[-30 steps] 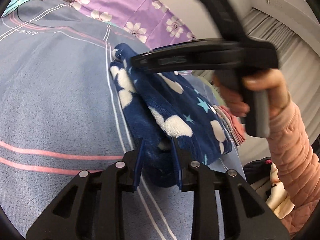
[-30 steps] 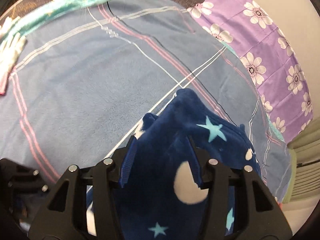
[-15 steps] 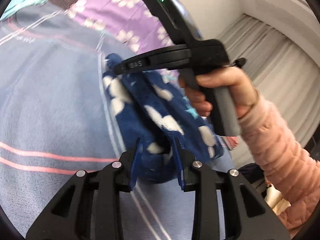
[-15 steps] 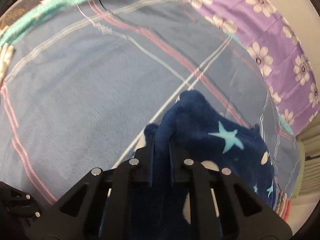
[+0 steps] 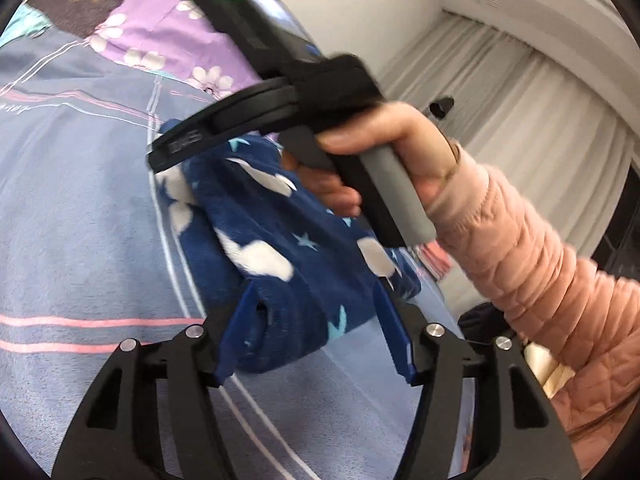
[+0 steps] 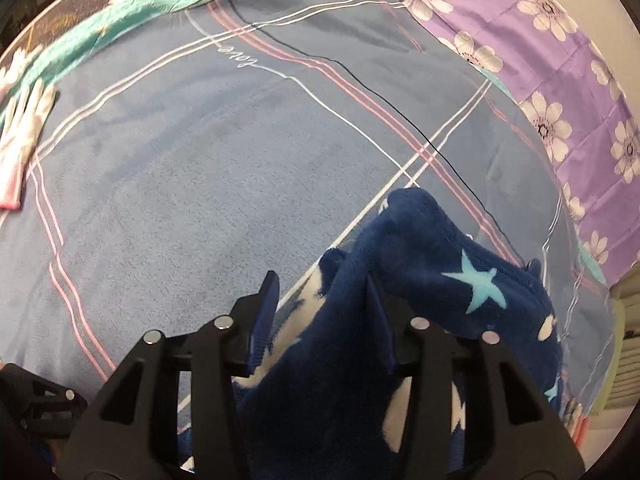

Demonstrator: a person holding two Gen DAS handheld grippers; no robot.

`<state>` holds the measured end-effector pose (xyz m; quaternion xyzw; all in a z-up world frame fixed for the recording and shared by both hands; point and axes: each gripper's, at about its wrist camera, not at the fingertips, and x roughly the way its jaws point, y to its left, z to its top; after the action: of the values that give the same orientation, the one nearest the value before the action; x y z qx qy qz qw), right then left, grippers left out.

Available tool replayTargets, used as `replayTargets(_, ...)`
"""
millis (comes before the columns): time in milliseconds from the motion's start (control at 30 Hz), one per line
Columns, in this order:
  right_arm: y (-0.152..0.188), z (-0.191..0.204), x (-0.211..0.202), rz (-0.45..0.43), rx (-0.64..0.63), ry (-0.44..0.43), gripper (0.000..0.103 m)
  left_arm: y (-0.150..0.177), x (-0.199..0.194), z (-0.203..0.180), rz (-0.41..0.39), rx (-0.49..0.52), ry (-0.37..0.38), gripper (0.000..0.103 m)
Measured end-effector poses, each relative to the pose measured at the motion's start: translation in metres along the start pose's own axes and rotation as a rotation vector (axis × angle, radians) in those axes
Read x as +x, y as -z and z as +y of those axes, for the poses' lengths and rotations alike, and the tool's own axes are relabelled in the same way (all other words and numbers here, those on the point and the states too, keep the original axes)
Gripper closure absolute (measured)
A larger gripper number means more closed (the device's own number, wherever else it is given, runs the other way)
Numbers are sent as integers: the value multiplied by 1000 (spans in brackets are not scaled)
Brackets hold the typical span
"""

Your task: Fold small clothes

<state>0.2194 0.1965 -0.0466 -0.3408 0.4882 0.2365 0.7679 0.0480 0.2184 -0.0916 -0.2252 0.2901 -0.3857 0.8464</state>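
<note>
In the left wrist view, we are watching our left gripper [image 5: 316, 328], jaws just opening wide, straddling the folded navy fleece garment with stars [image 5: 280, 248] on the blue striped bedsheet [image 5: 80, 208]. In the right wrist view, our right gripper [image 6: 324, 320], jaws parting too, is risking snagging the fleece and undoing the fold. No containers are showing.

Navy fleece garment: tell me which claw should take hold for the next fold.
Left, probably. The left claw has just opened and straddles the navy fleece garment at its near folded end, both fingers beside the fabric. The right claw, also just opened, has fabric against only one finger.
</note>
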Motion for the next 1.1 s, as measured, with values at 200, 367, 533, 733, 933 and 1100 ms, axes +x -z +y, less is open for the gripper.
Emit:
replayTargets(200,7,6,22,-18,-23,65,75,3,16,5,92,-34,-60,93)
replayTargets(367,5,-15,28,-36,55,-34,76,7,-7,-13,10,70,-64,95)
replayTargets(533,15,-14,11,-79,55,-71,50,4,0,-2,63,15,-79,90)
replayTargets(733,37,-19,-24,-153,50,-94,51,0,1,3,17,0,-110,56)
replayTargets(933,36,-8,8,-83,60,-99,76,2,32,2,143,7,-220,93)
replayTargets(1100,31,-2,6,-76,46,-118,57,3,23,4,149,2,-223,92)
